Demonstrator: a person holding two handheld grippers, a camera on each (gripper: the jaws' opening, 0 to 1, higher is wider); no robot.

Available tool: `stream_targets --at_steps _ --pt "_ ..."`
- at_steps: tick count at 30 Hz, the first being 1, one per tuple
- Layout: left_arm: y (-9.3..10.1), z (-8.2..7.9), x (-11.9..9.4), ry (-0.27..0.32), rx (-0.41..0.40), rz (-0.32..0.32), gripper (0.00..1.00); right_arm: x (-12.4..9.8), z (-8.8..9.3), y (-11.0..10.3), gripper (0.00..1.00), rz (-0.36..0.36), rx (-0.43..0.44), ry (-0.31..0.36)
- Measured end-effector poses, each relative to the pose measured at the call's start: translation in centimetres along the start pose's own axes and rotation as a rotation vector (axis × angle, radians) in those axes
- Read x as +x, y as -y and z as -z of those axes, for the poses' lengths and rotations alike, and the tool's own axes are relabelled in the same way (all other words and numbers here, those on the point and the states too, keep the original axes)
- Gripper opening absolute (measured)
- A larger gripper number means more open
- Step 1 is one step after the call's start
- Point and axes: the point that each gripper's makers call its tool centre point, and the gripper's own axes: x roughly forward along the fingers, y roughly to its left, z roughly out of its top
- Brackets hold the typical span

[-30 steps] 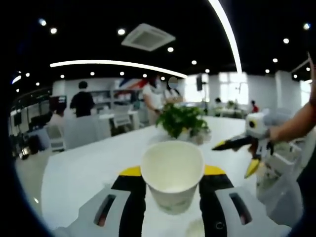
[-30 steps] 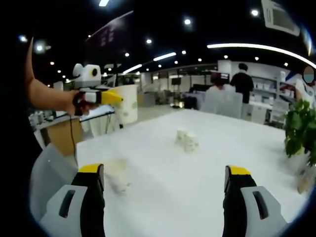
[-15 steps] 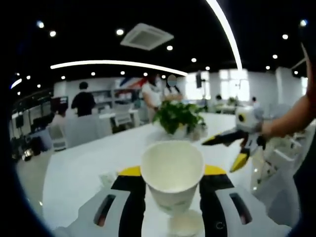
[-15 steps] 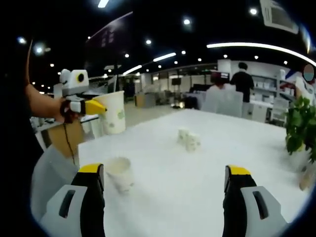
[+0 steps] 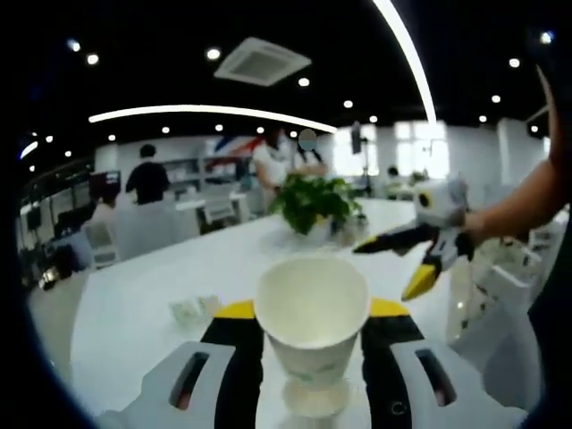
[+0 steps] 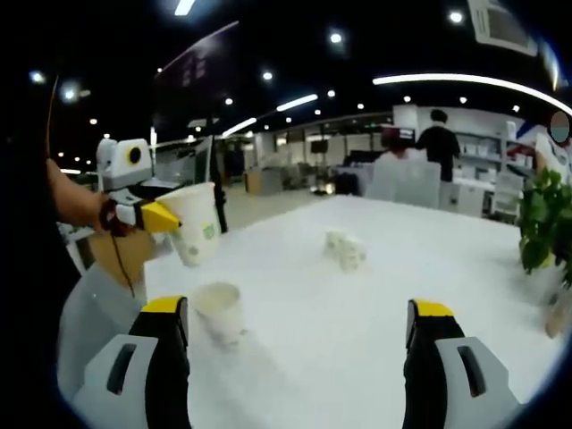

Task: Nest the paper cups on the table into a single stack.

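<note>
white desk (image 6: 357, 304). left hand-held gripper (image 5: 304, 335) clamped on upright paper cup (image 5: 312, 315), directly above target cup (image 6: 219, 313) near desk's edge; right hand-held gripper (image 6: 299, 335) released, further off.

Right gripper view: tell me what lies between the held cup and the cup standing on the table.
Nothing: in the right gripper view the held cup in the left claw hangs above the standing cup, with bare white table between.

Left gripper view: low over the white table (image 5: 134, 304), close behind its held paper cup (image 5: 312, 313), facing the potted plant (image 5: 311, 202). Right gripper view: from the table's near edge, facing across toward the plant (image 6: 543, 219) at right. Shared: table, plant, small folded papers (image 6: 346, 250).
</note>
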Motion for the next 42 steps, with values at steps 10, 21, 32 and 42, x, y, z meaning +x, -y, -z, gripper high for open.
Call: stream_targets --at_steps 10,21,32,42 --pt "-0.4 2.6 0.7 -0.011 -0.015 -0.047 0.42 -0.2 0.3 0.0 1.00 0.007 0.010 0.002" --pt "0.2 6.2 1.9 -0.029 -0.043 -0.057 0.42 -0.4 1.1 -0.5 1.00 0.001 0.024 -0.006" --pt "0.4 9.8 2.5 -0.105 -0.041 -0.056 0.42 -0.5 1.4 -0.8 1.00 0.000 0.029 -0.009" --pt "0.5 12.3 2.2 -0.163 -0.047 -0.048 0.46 -0.3 1.4 -1.1 1.00 -0.005 0.029 -0.012"
